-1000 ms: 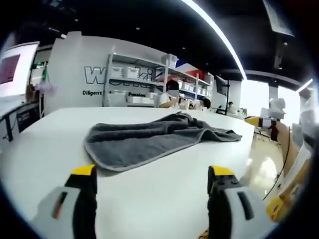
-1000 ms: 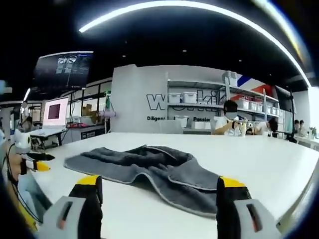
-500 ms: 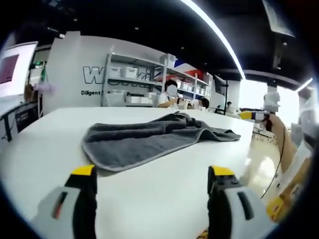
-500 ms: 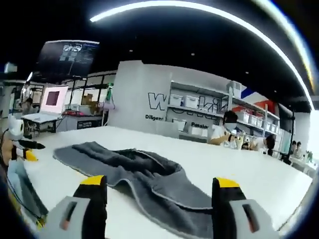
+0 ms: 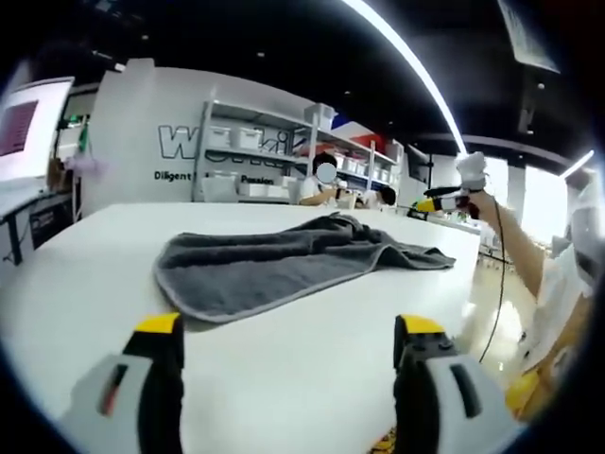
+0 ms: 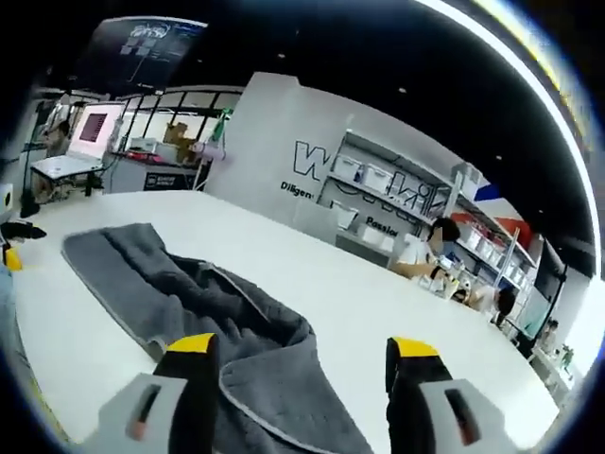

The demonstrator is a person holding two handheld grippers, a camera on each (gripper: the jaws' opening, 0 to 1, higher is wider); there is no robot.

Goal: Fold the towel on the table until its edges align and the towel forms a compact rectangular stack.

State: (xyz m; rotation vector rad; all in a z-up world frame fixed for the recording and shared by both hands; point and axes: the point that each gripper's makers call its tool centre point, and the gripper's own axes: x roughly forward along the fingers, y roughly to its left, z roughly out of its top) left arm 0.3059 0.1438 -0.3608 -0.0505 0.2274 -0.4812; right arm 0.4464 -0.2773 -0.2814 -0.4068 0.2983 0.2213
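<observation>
A grey towel (image 5: 284,263) lies crumpled and spread out on the white table (image 5: 312,378). My left gripper (image 5: 288,326) hovers low over the bare table in front of the towel's near edge, open, with nothing between its yellow-tipped jaws. Over the table's far right corner a hand holds my right gripper (image 5: 433,203). In the right gripper view the towel (image 6: 180,293) runs from the left down under my right gripper (image 6: 302,346), which is open just above the towel's rumpled near end.
Beyond the table stand a white wall with lettering (image 5: 180,144) and shelves of white bins (image 5: 246,142). People sit behind the far edge (image 6: 416,251). A monitor (image 5: 24,128) stands at the left. The table's right edge (image 5: 473,284) drops to the floor.
My right gripper has moved in over the towel's near end and tilted; in the left gripper view its hand has swung in over the table's right corner. The left gripper and towel have not moved.
</observation>
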